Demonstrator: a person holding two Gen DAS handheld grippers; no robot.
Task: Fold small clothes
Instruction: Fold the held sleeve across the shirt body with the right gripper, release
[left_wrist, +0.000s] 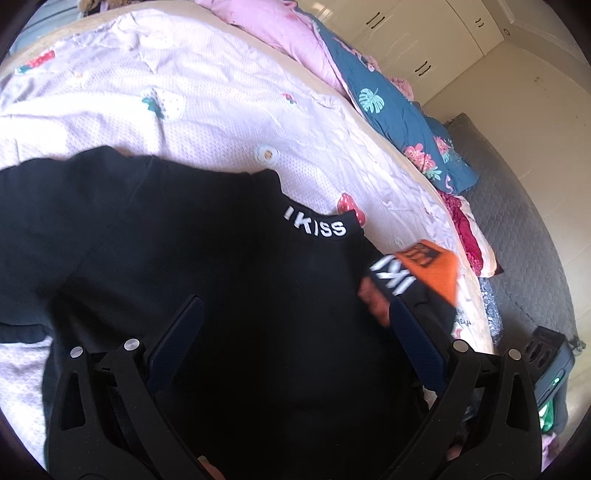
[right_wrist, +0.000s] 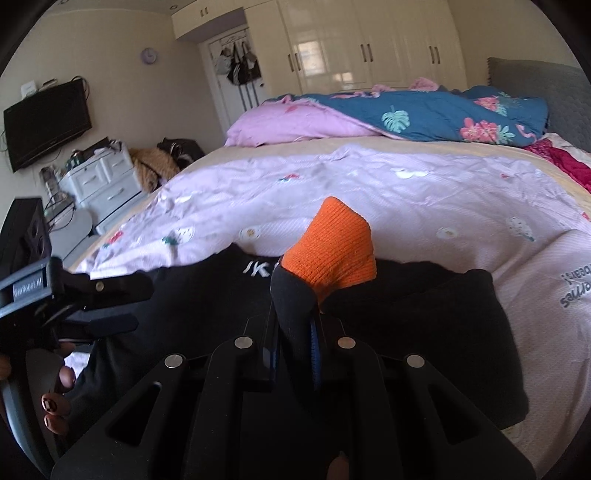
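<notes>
A black garment (left_wrist: 177, 240) with white "IKISS" lettering on its neckband lies spread on the pale pink bedspread (left_wrist: 184, 92); it also shows in the right wrist view (right_wrist: 424, 314). My left gripper (left_wrist: 295, 306) is open, hovering just above the garment's middle. My right gripper (right_wrist: 295, 325) is shut on the garment's black-and-orange cuff (right_wrist: 332, 251), holding it lifted above the garment. That lifted cuff (left_wrist: 432, 266) shows blurred in the left wrist view by the right fingertip (left_wrist: 400, 310). The left gripper (right_wrist: 92, 295) appears at the left of the right wrist view.
A blue floral and pink duvet (right_wrist: 424, 110) is heaped at the far side of the bed. A grey headboard (right_wrist: 535, 81) stands at the right. White drawers (right_wrist: 103, 181) and a wall TV (right_wrist: 48, 122) stand left of the bed. White wardrobes (right_wrist: 369, 44) line the back wall.
</notes>
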